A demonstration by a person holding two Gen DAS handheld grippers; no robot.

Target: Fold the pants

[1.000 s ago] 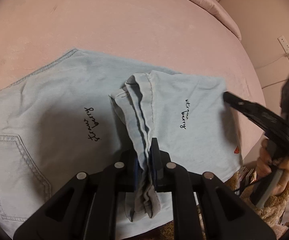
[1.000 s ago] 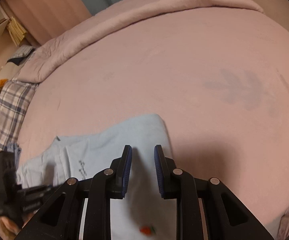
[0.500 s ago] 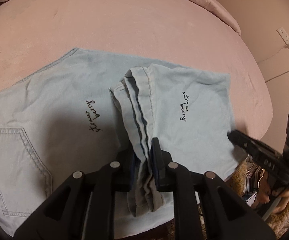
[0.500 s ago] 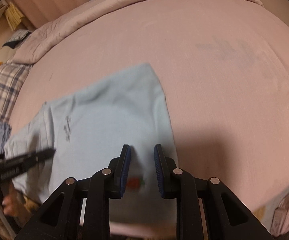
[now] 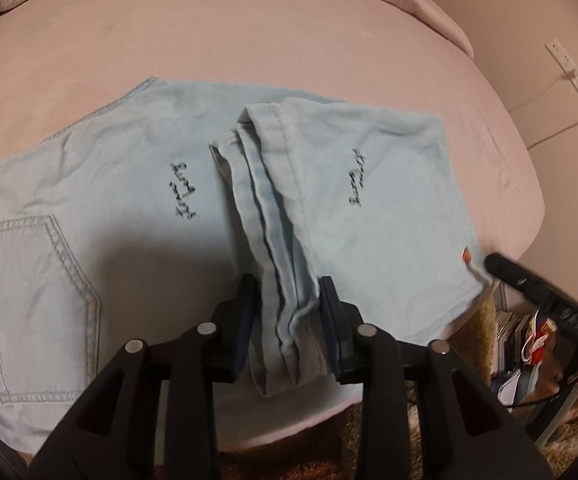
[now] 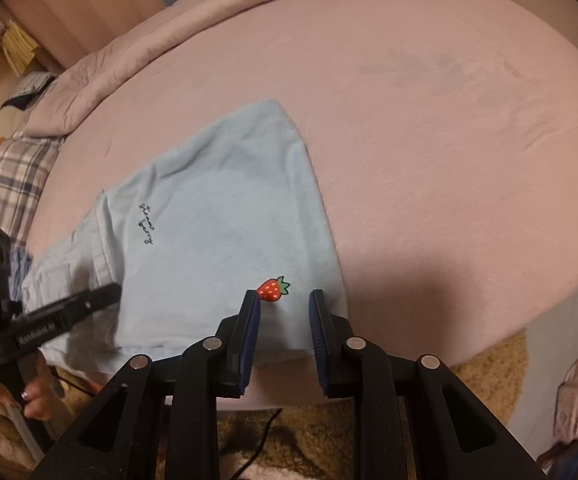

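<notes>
Pants [image 5: 137, 208]: light blue denim, laid flat on pink bed [image 5: 249, 32], folded w/ leg ends brought over the seat part; back pocket [image 5: 29, 308] seen to left of left gripper.
Hem bundle [image 5: 285, 280]: bunched leg hems, lying between the left gripper's pads and running ahead of it.
Left gripper [image 5: 287, 312]: jaws apart, just been opening; hem bundle sits in the gap, pads not seen pressing on it.
Right gripper [image 6: 283, 322]: jaws apart, just been opening; held over pants' near right corner, cloth below the gap, nothing clamped.
Strawberry patch [image 6: 273, 289]: on top layer, just ahead of right gripper's left pad.
Script lettering [image 5: 357, 182]: on folded layer, ahead & right of left gripper; 2nd print [image 5: 185, 192] ahead-left.
Rug [image 6: 309, 432]: shaggy tan, seen under right gripper, beside bed edge.
</notes>
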